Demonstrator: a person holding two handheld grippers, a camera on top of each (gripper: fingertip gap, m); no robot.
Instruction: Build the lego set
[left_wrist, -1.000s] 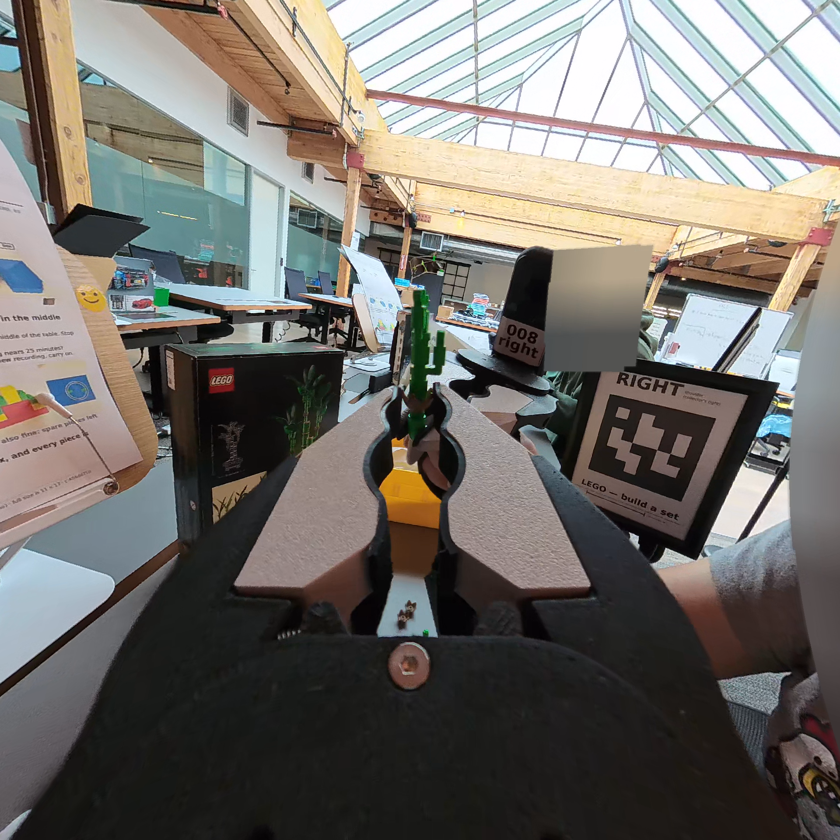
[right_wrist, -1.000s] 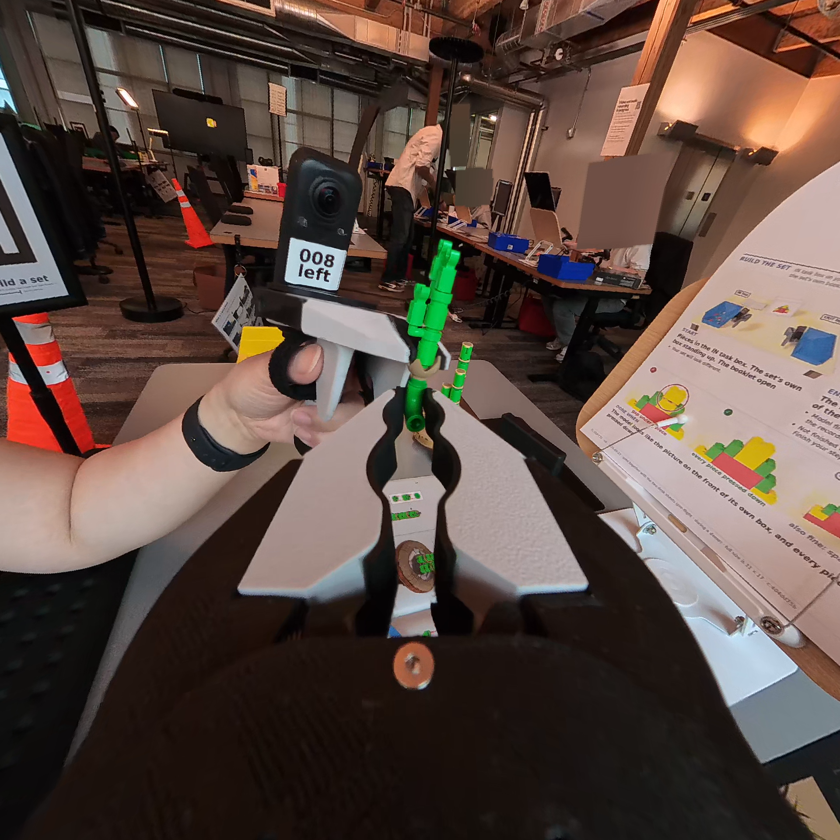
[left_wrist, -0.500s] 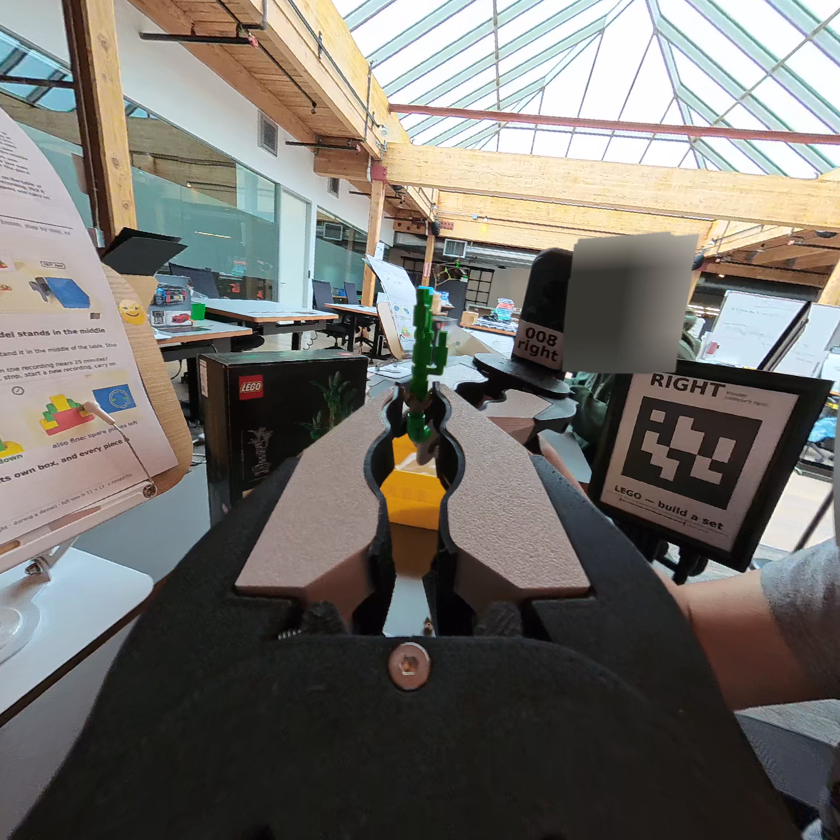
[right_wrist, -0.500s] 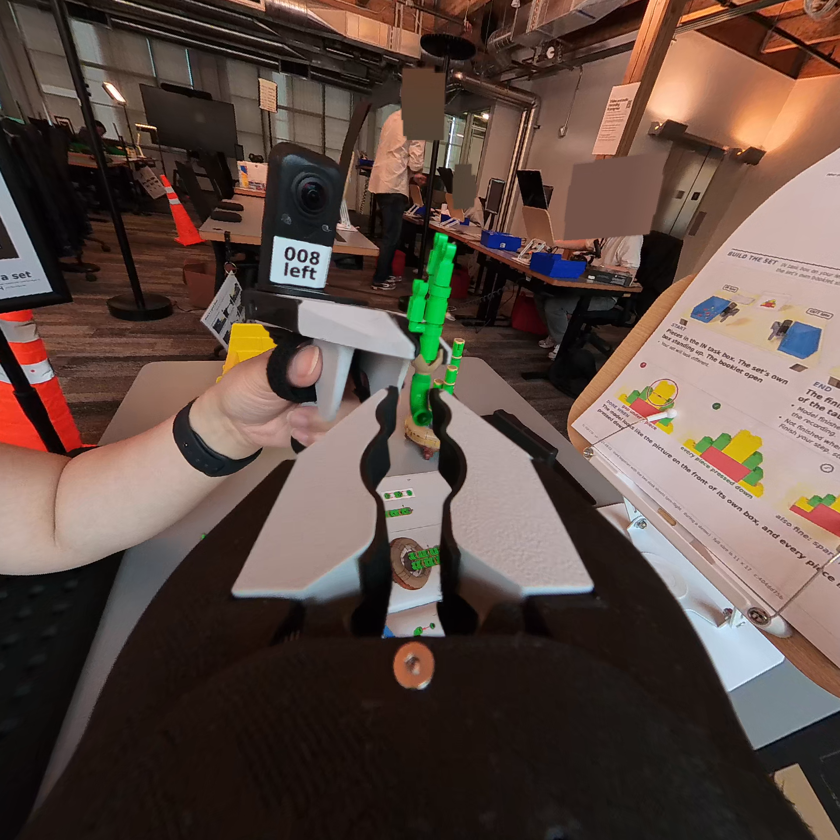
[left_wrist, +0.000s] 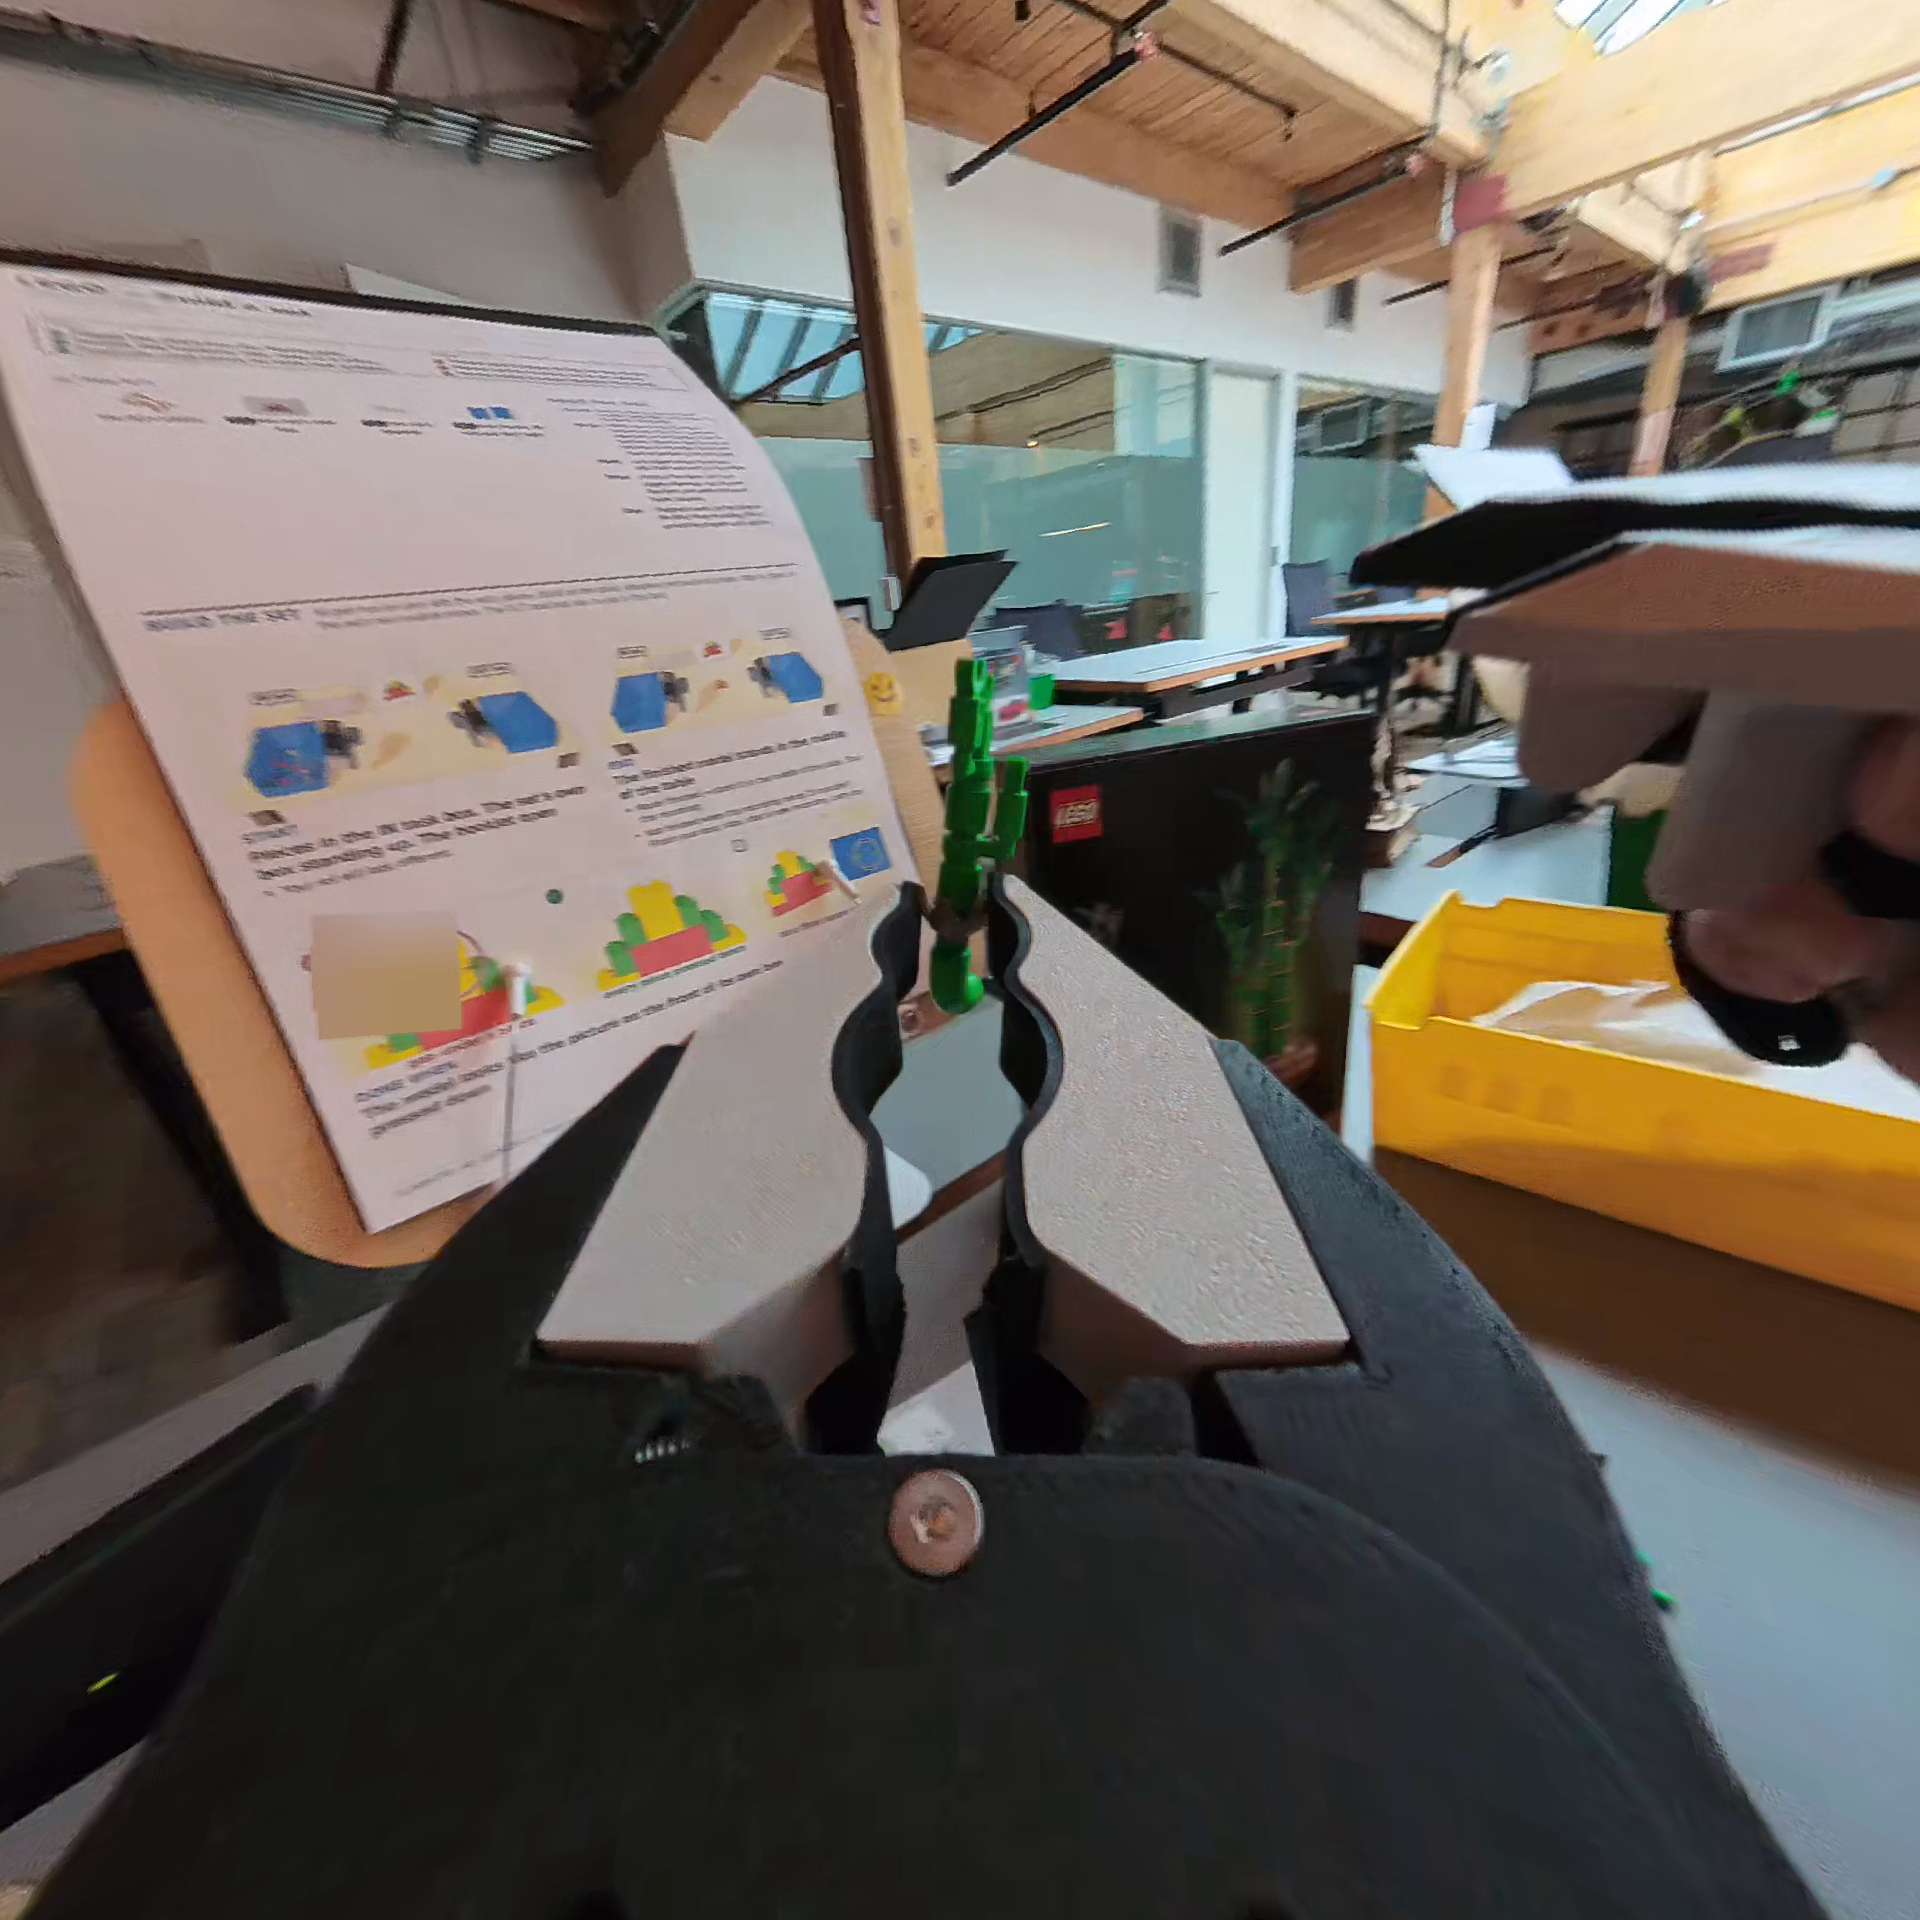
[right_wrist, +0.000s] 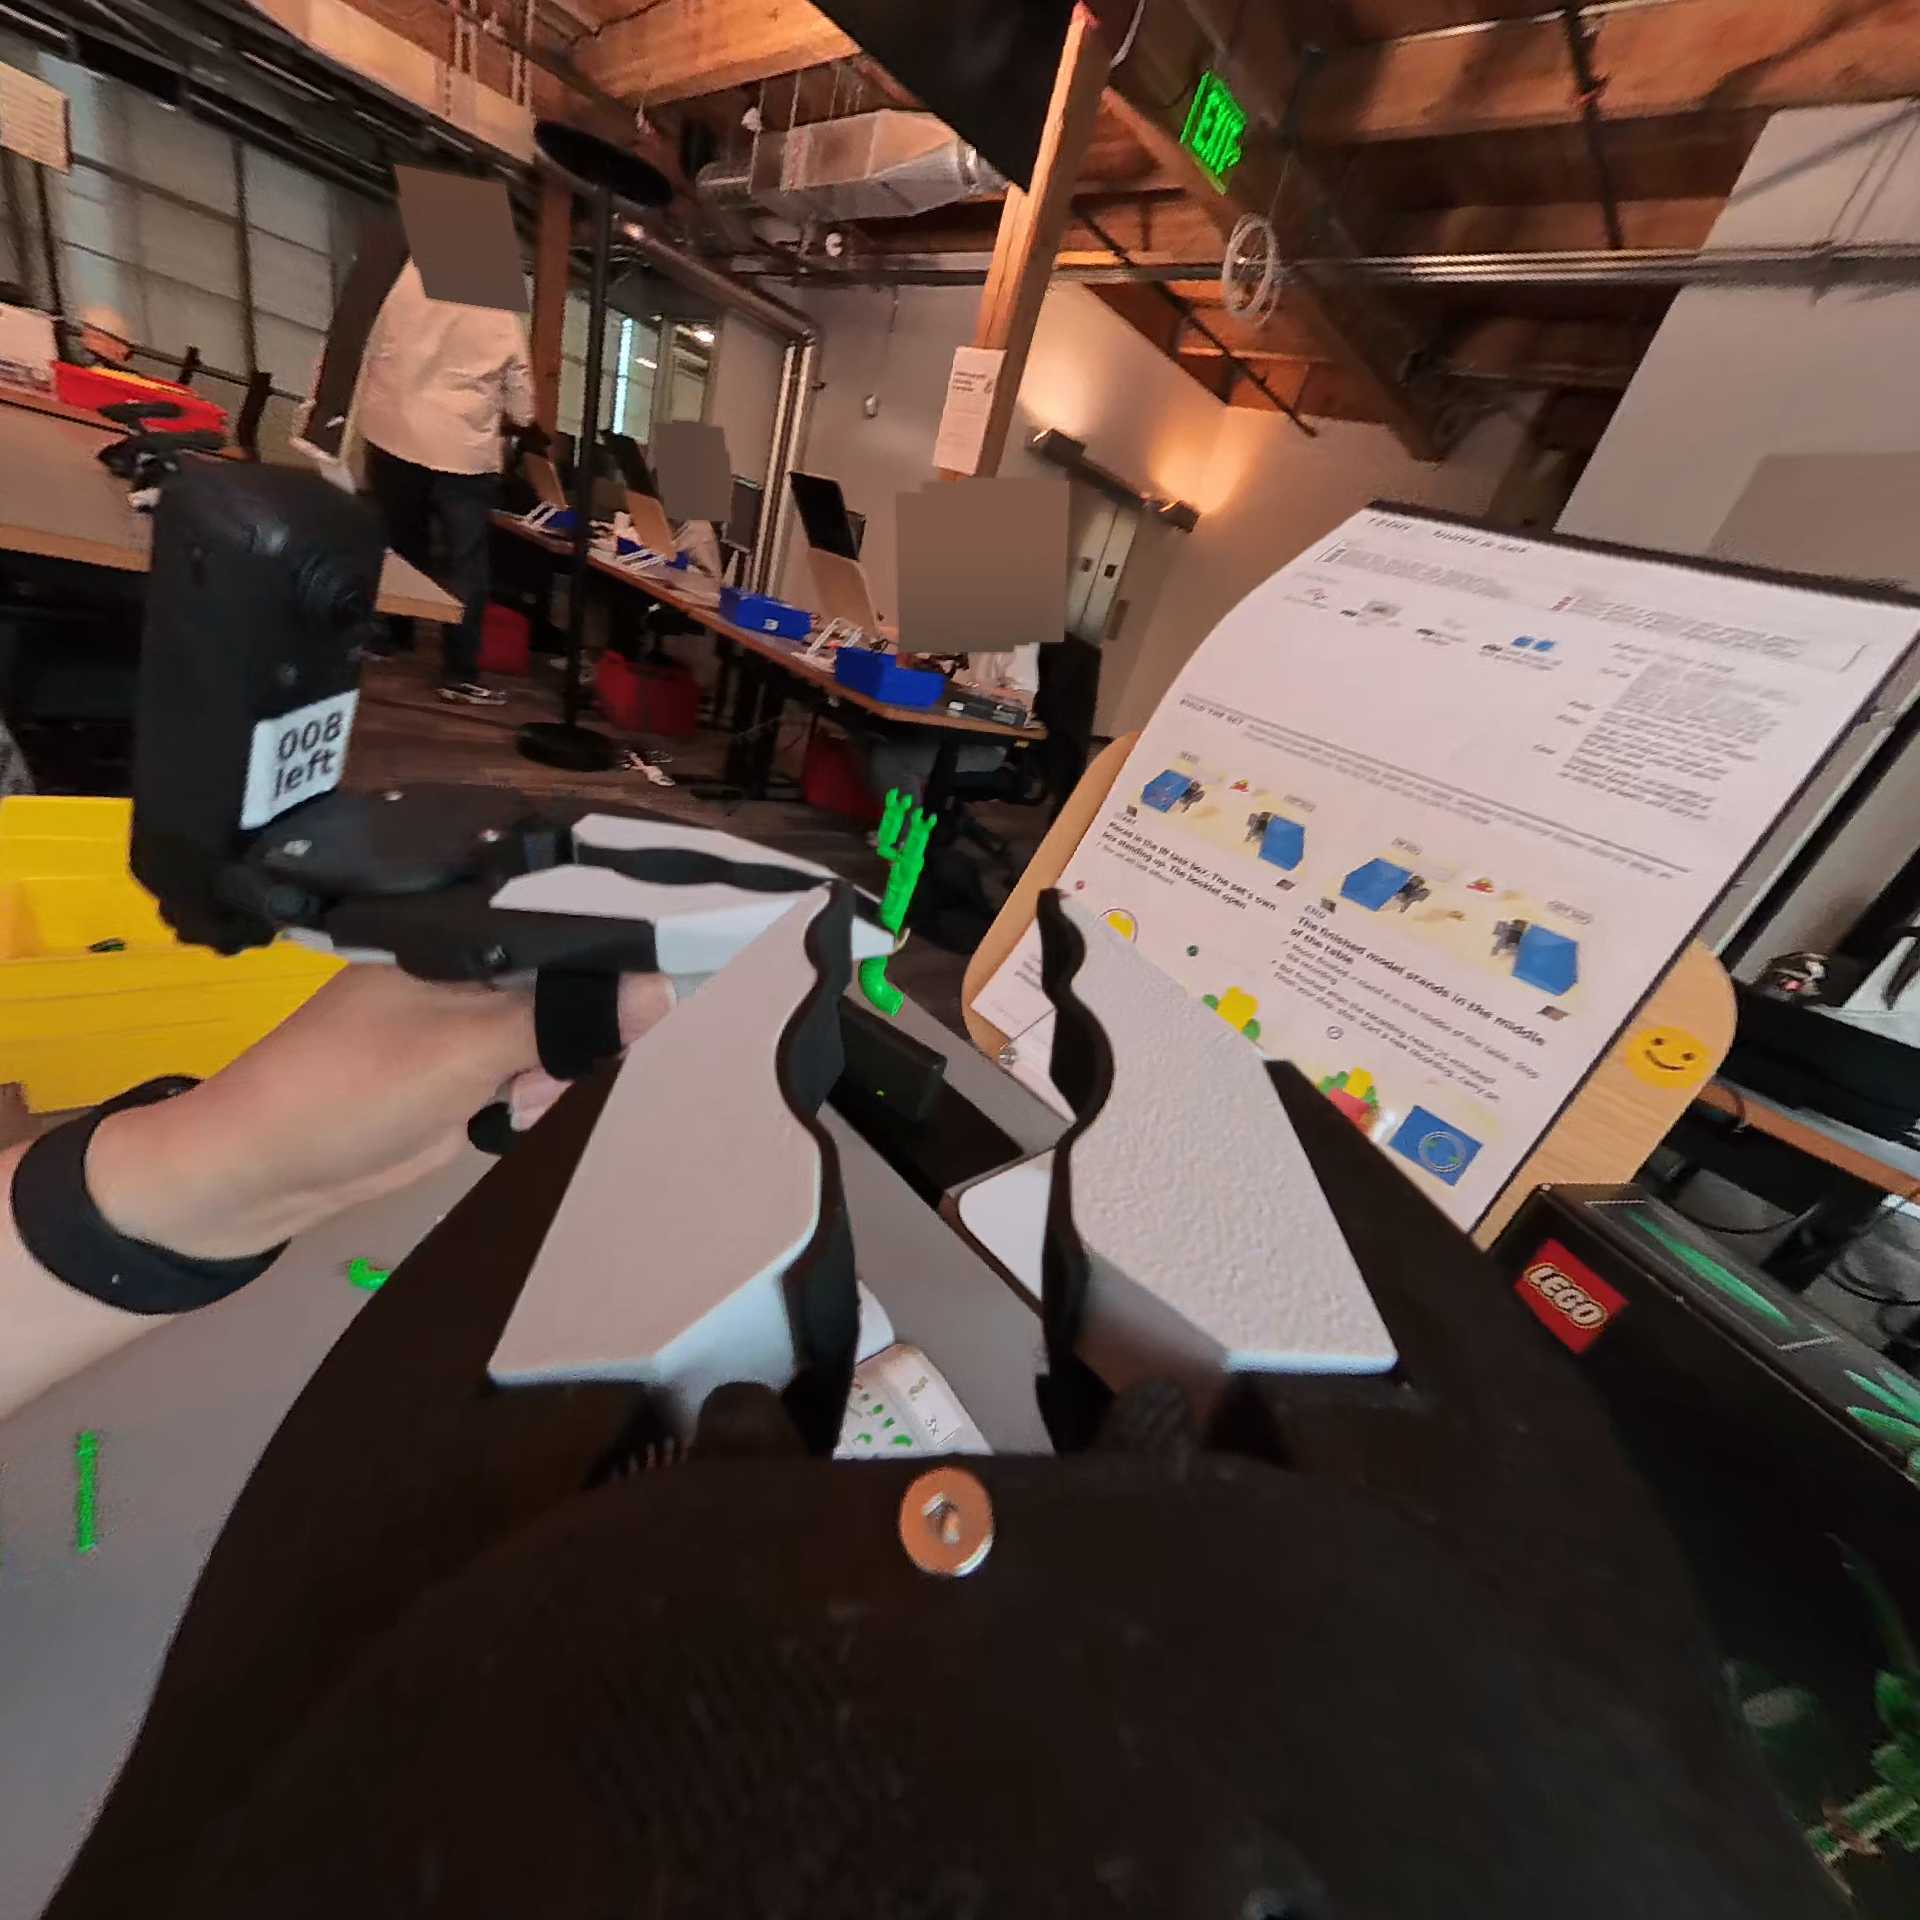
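Note:
My left gripper (left_wrist: 951, 914) is shut on a green bamboo stalk (left_wrist: 971, 810) near its lower end, just above its curved foot. The stalk stands upright out of the fingertips and is held in the air. My right gripper (right_wrist: 940, 914) is open and empty, its jaws wide apart. In the right wrist view the left gripper (right_wrist: 878, 935) reaches in from the left, and the stalk (right_wrist: 900, 847) shows just behind my left fingertip. In the left wrist view the right gripper (left_wrist: 1662, 592) is at the upper right, apart from the stalk.
A yellow bin (left_wrist: 1507, 1101) sits on the grey table. A black Lego box (left_wrist: 1195, 831) and a curved instruction board (left_wrist: 468, 727) stand behind. Loose green pieces (right_wrist: 364, 1273) lie on the table, and an open booklet (right_wrist: 904, 1403) lies under the right gripper. One gripper's finger ends stand about 9 cm off the other's.
The right gripper has let go of the stalk, opened wide and drawn back to the right. The left gripper has swung left toward the instruction board with the stalk.

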